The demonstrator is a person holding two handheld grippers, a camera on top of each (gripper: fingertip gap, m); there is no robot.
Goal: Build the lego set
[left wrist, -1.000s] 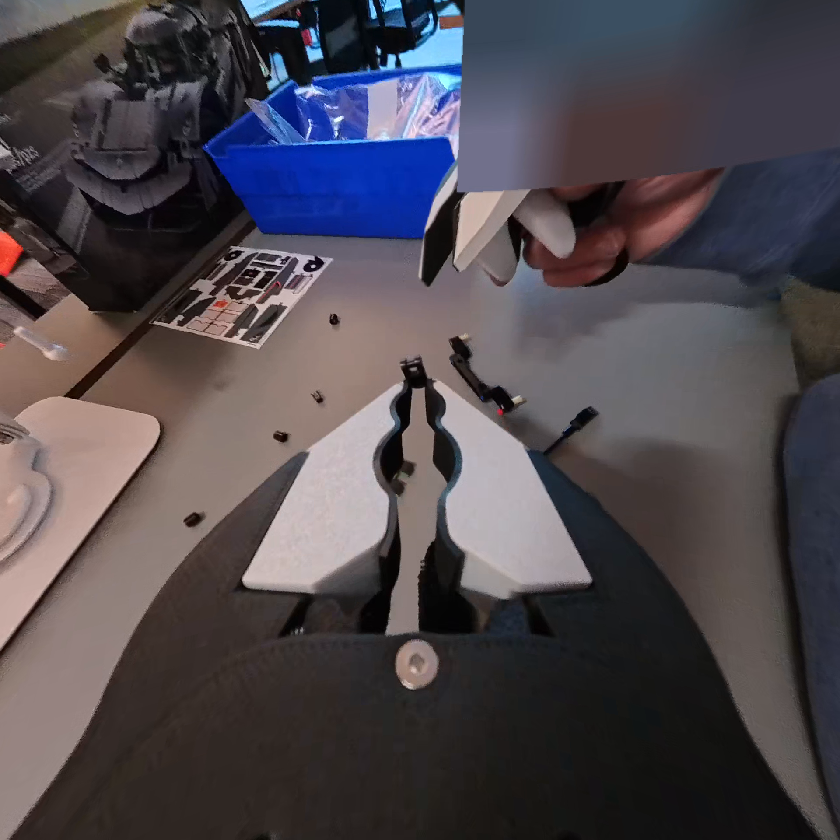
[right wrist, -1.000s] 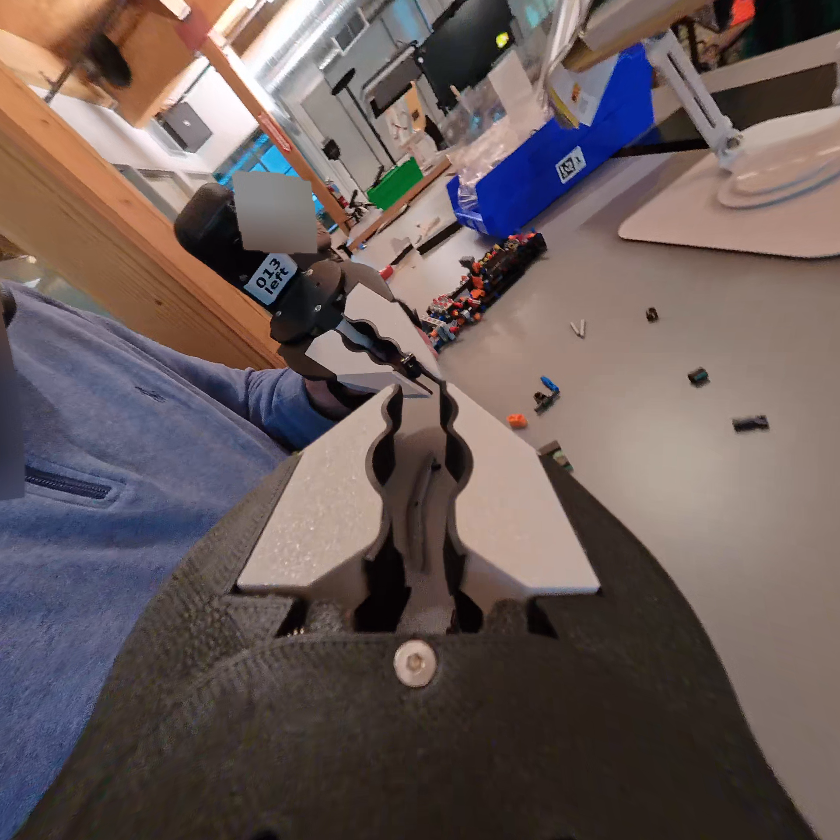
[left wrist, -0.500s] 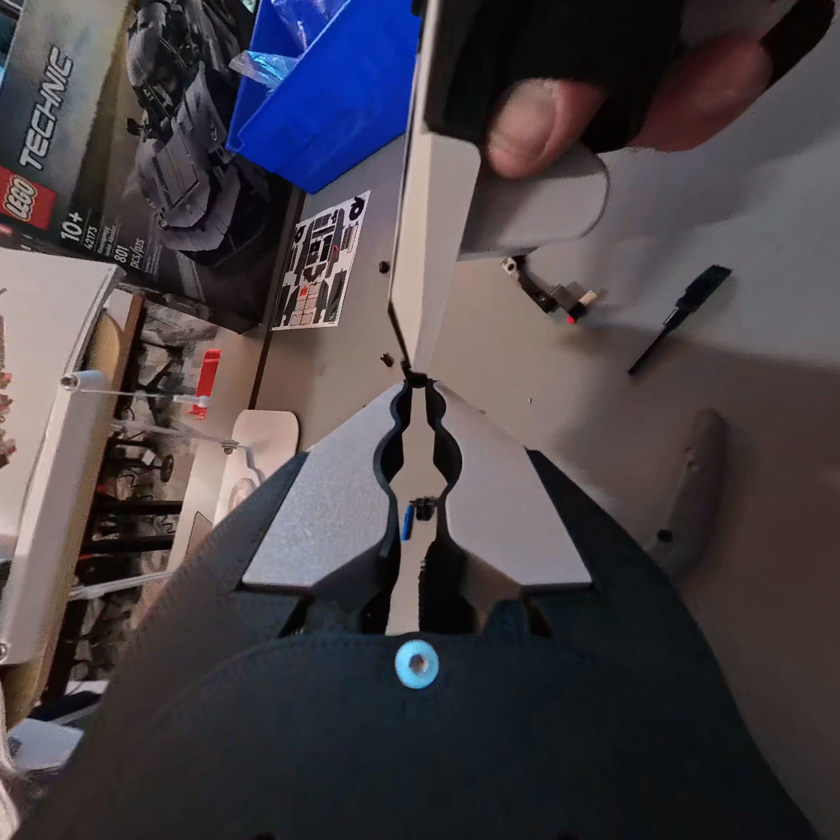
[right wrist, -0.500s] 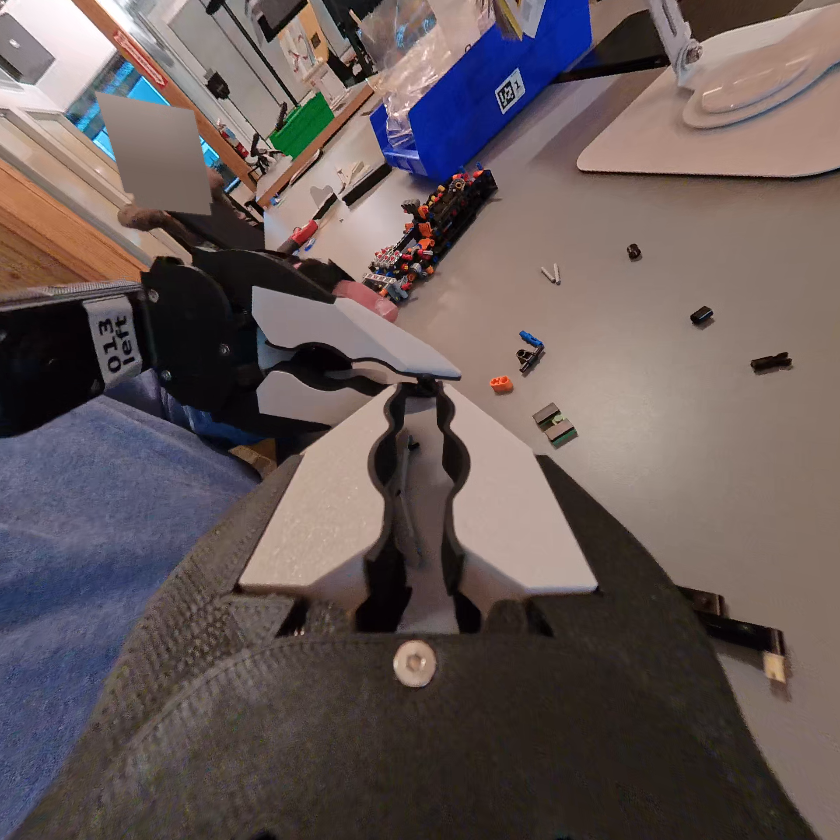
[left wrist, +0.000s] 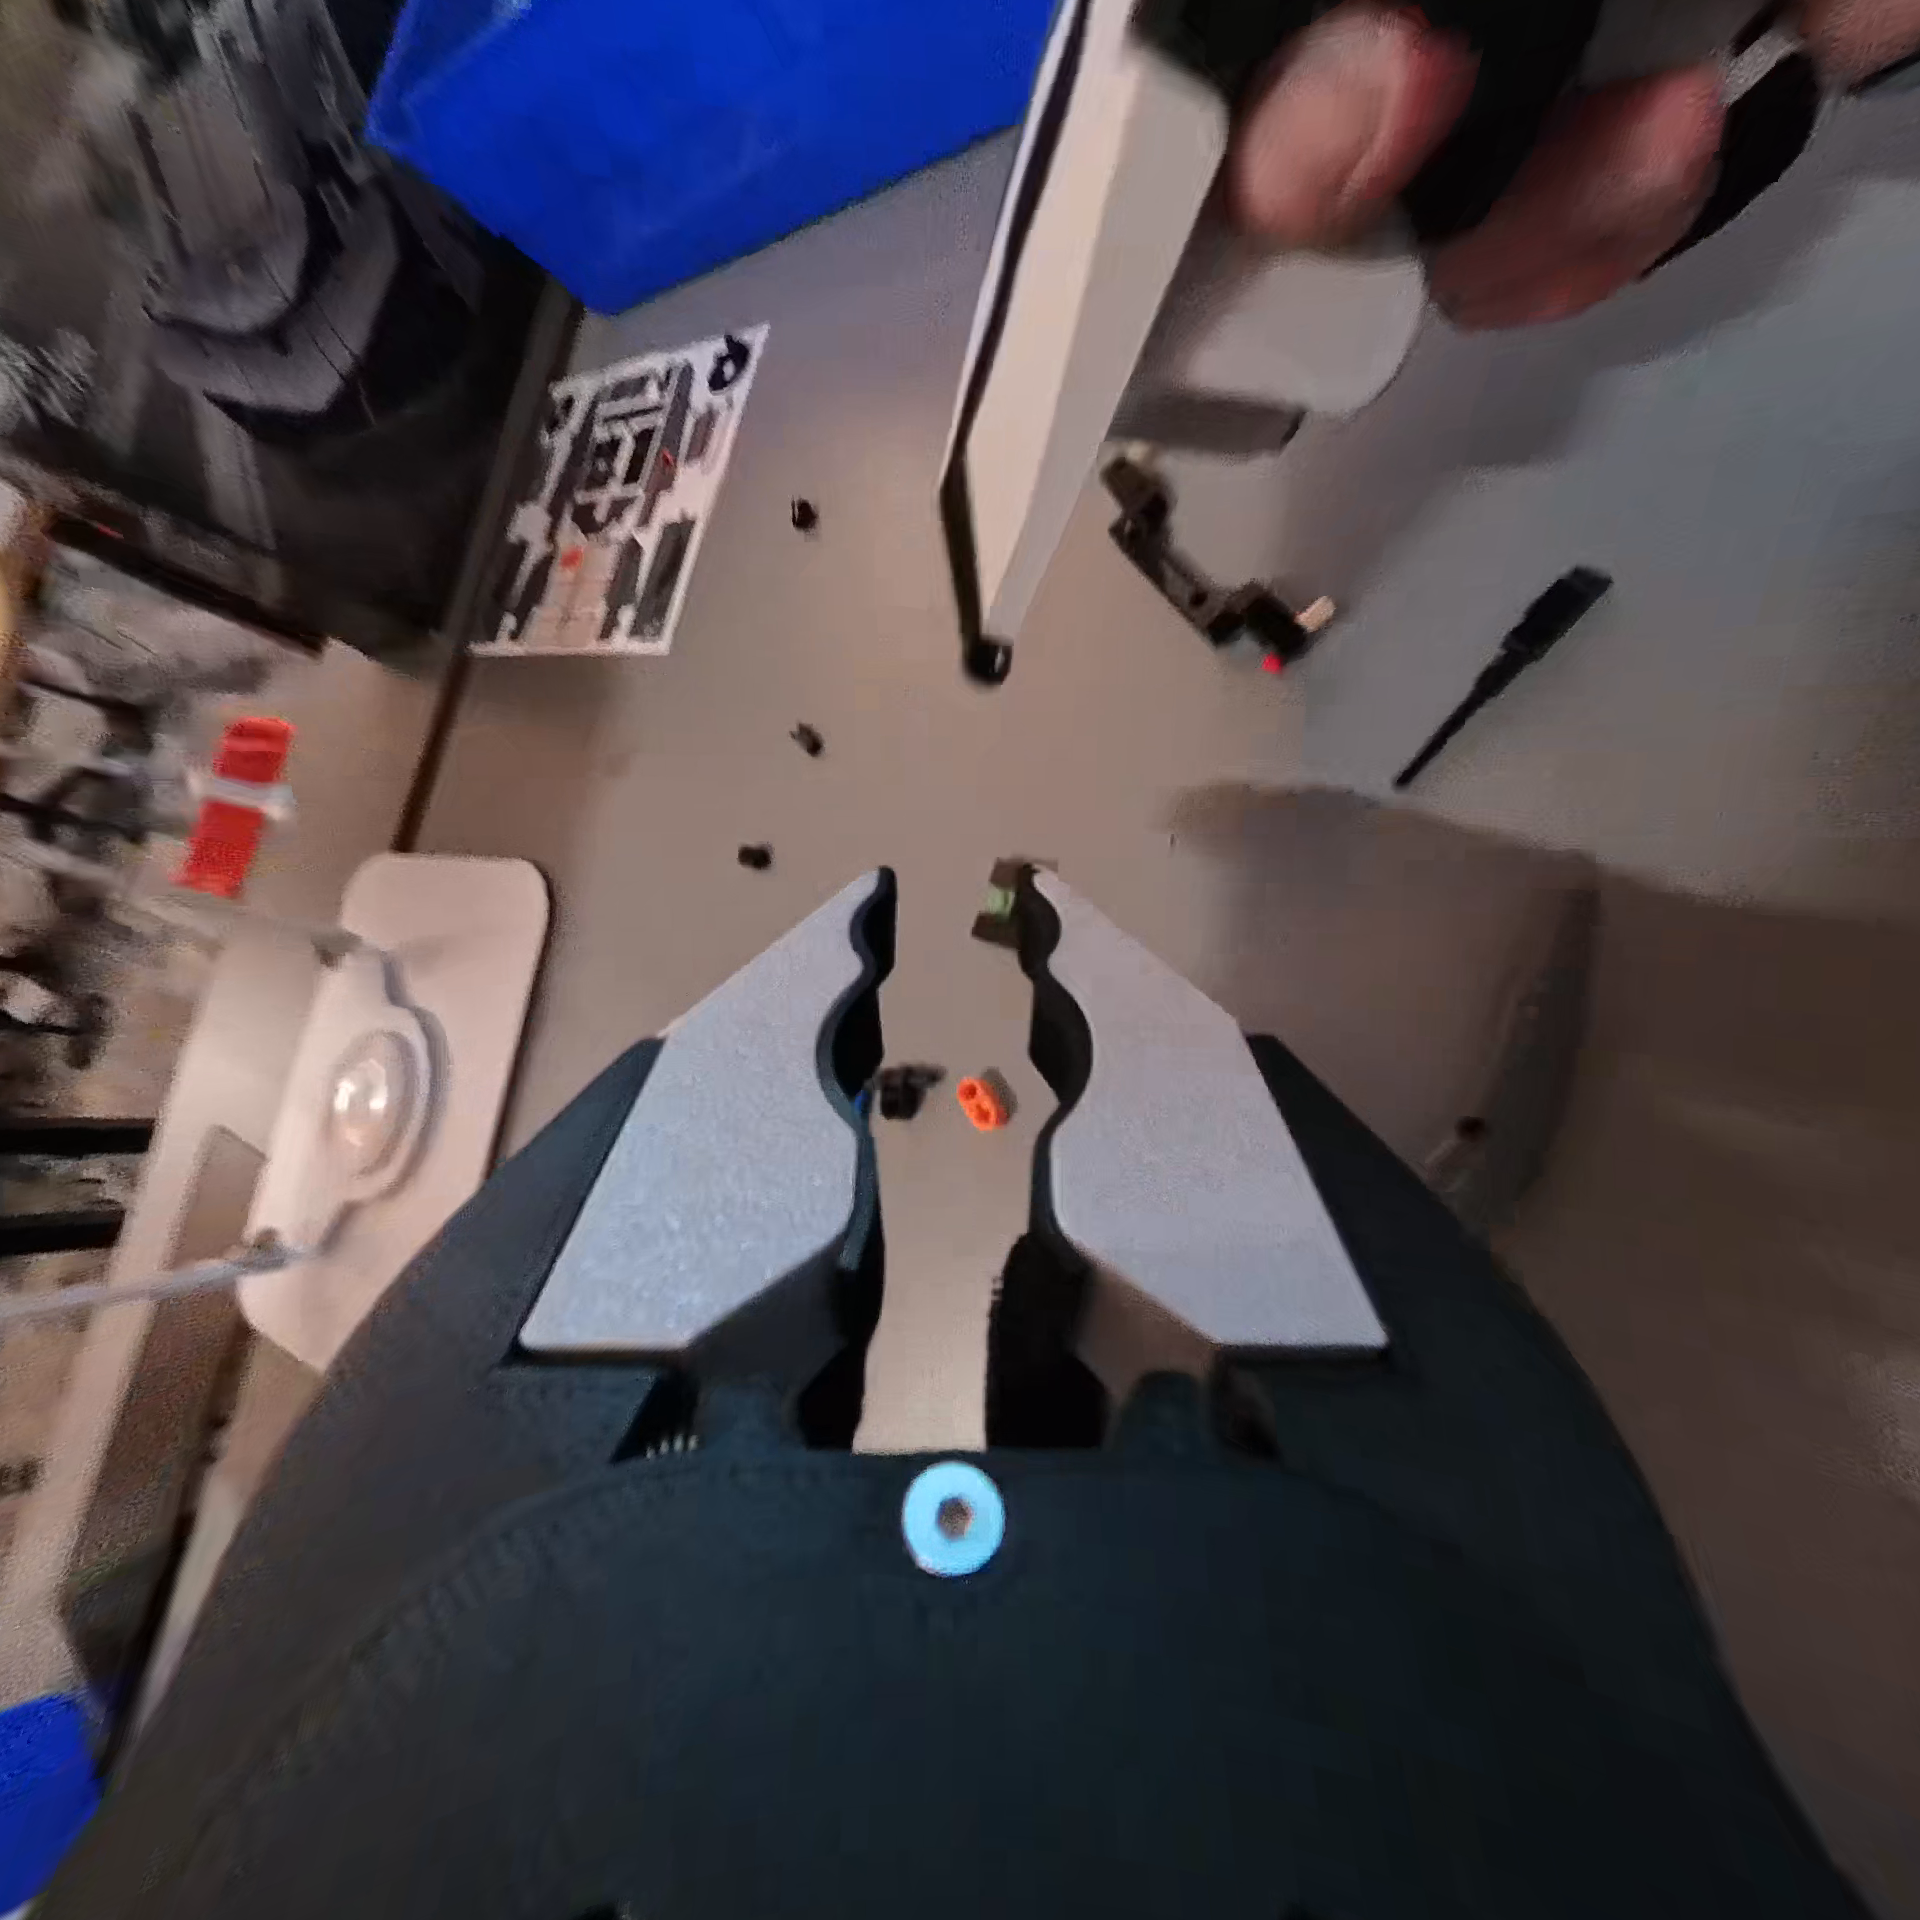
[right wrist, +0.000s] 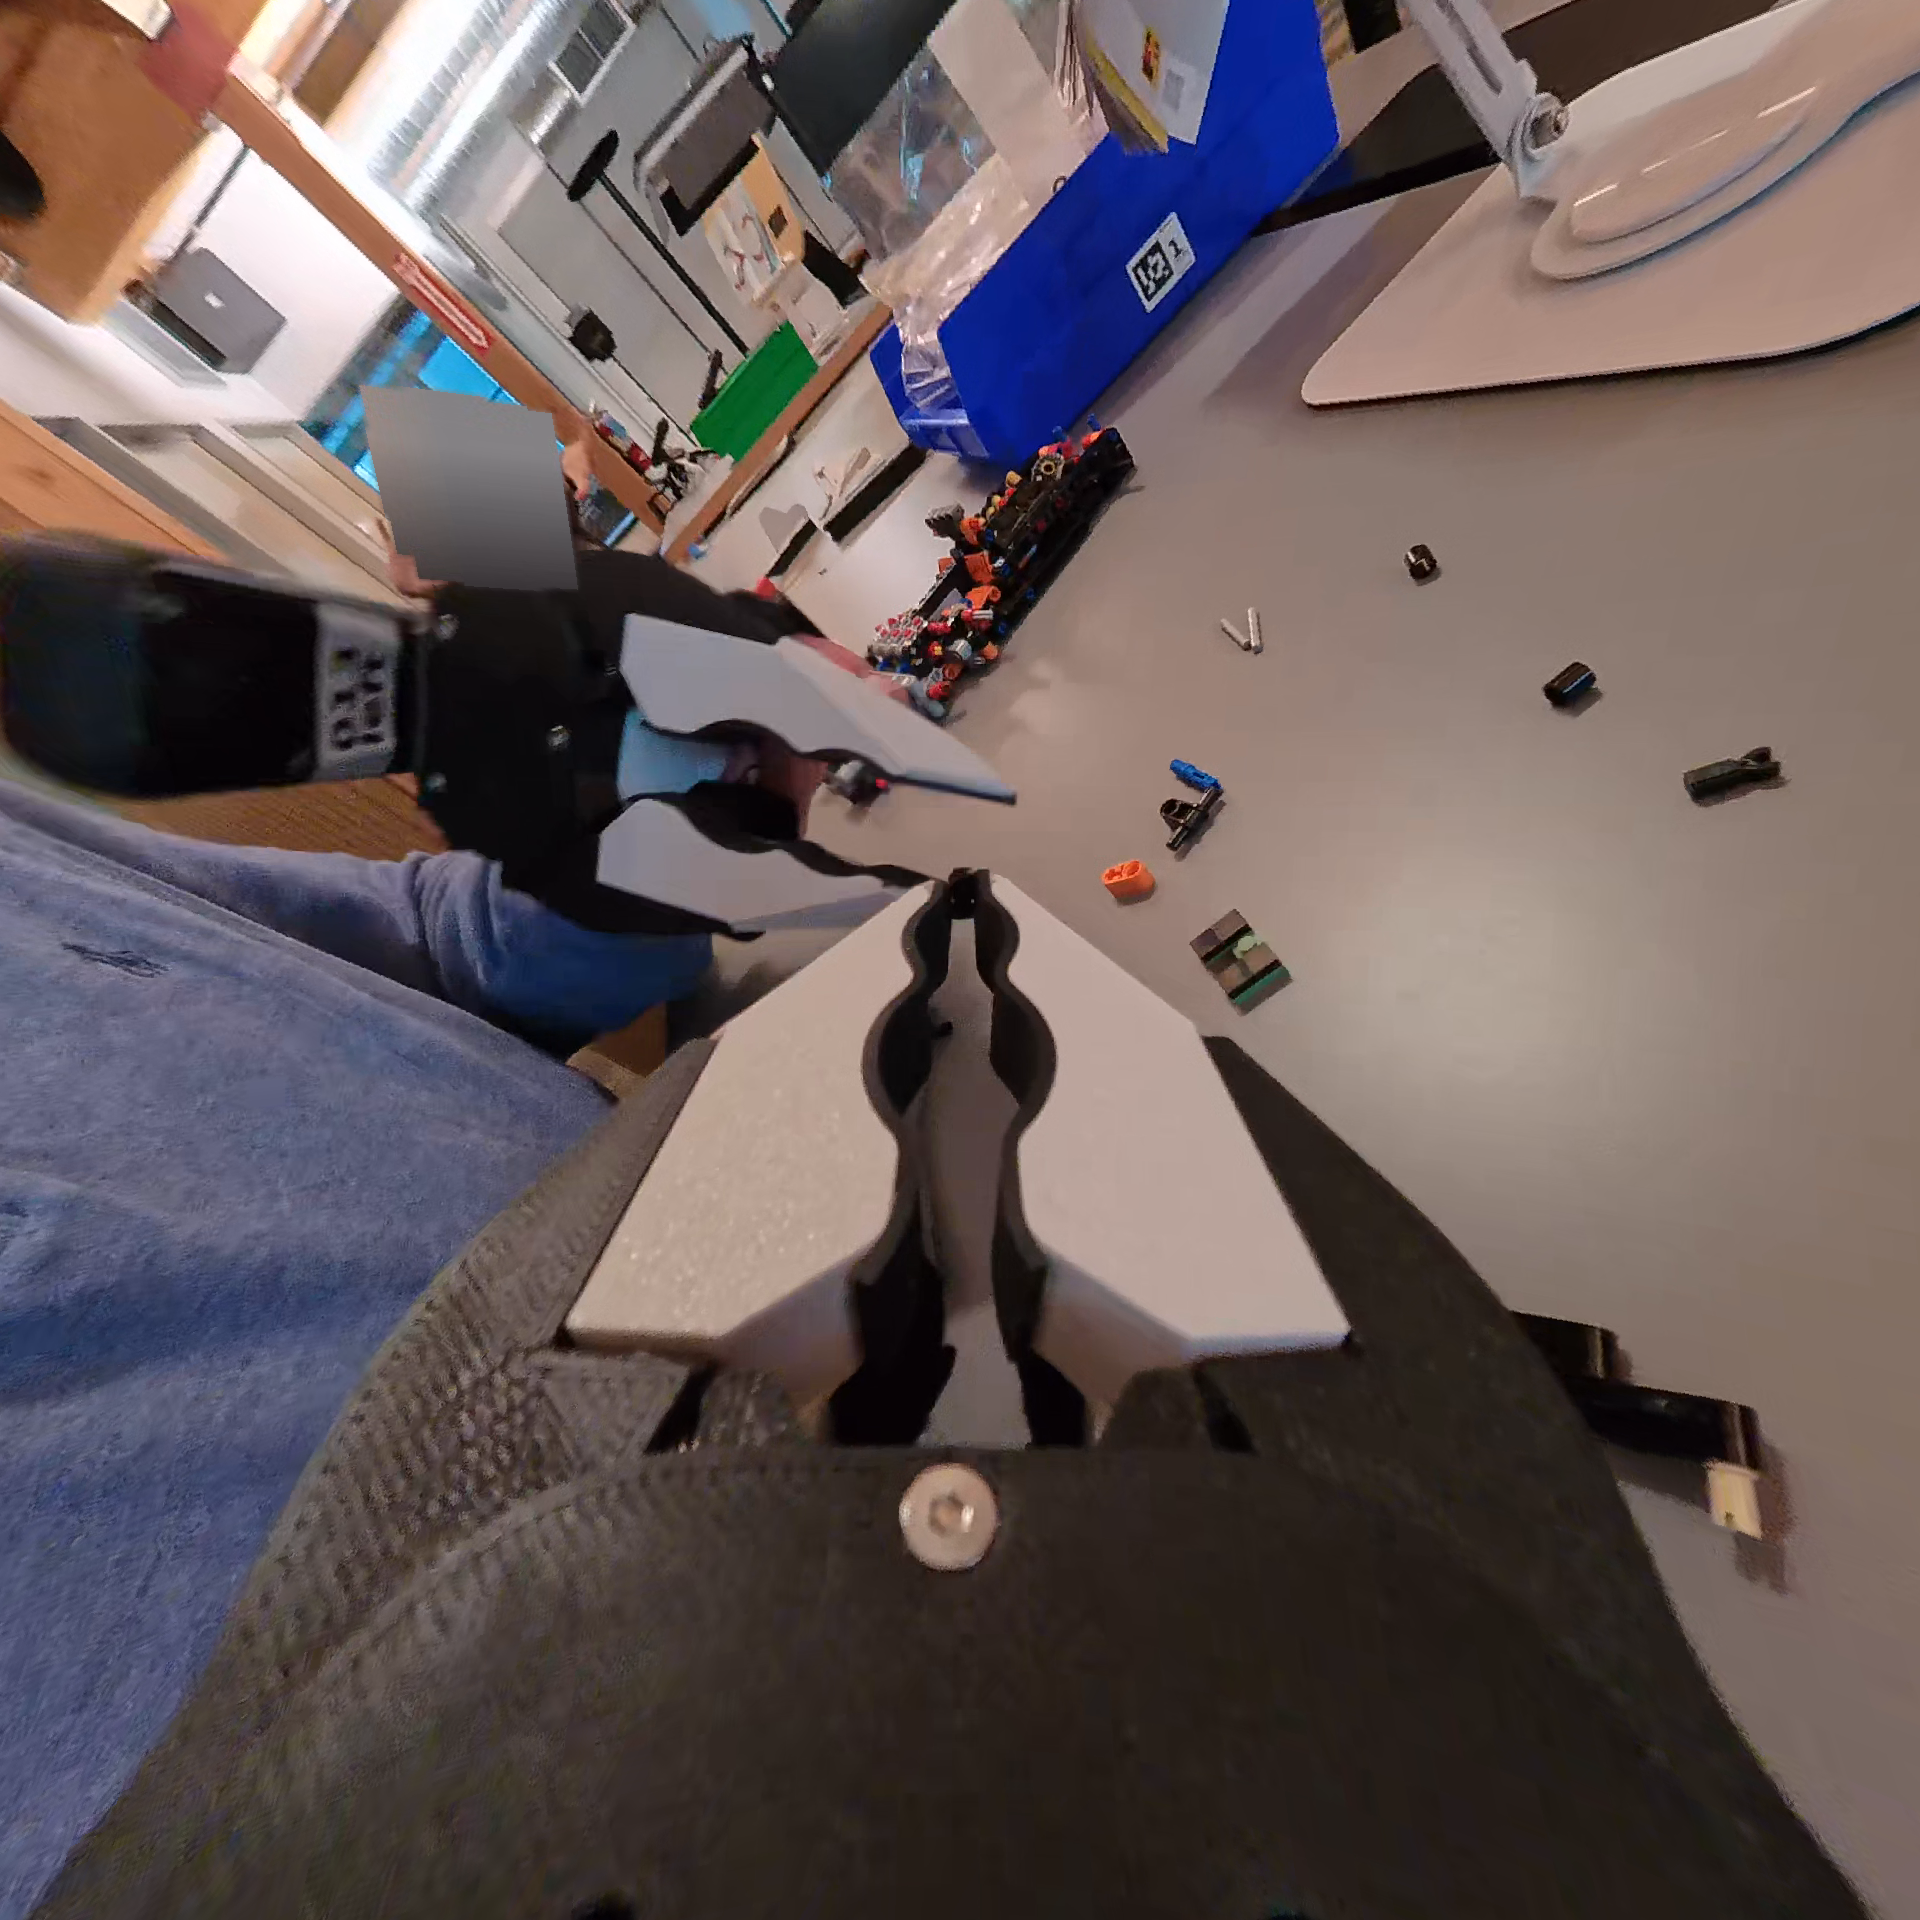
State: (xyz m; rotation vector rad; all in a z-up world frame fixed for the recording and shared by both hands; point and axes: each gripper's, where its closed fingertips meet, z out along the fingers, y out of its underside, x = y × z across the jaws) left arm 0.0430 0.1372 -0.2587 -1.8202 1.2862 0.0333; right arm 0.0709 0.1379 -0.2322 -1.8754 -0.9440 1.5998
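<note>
— Lego pieces: where are they?
— Scattered over the grey tabletop (right wrist: pixel 1558 1039). An orange piece (left wrist: pixel 984 1099) and a black connector (left wrist: pixel 902 1089) lie below the left gripper (left wrist: pixel 956 883), whose jaws are spread and empty.
— And the right gripper (right wrist: pixel 961 888)?
— Clenched on a small black pin (right wrist: pixel 963 891) at its very tips.
— The larger assembly?
— The multicoloured build (right wrist: pixel 1003 561) sits near the far edge, beside a blue bin (right wrist: pixel 1091 281).

A blue bin (right wrist: pixel 1091 281) and a white lamp base (right wrist: pixel 1621 249) sit on the grey table (right wrist: pixel 1558 1039).
</note>
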